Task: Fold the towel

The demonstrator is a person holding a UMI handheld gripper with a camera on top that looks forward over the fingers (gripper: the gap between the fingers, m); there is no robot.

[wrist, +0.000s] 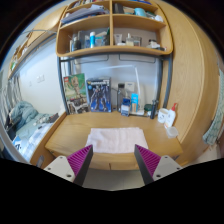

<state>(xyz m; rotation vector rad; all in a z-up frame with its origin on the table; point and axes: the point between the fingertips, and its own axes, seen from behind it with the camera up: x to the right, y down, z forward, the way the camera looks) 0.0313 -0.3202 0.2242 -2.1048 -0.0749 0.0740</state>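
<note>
A white towel (117,139) lies flat on the wooden desk (70,132), near its front edge. My gripper (113,160) hovers in front of the desk, short of the towel. Its fingers, with purple pads (80,158), are spread wide apart and hold nothing. The towel lies just ahead of them and beyond the gap between them.
Wooden shelves (112,35) with bottles and boxes hang above the desk. Books and boxes (98,95) stand at the back of the desk, and white items (166,118) sit at its right. A bed (25,118) is at the left.
</note>
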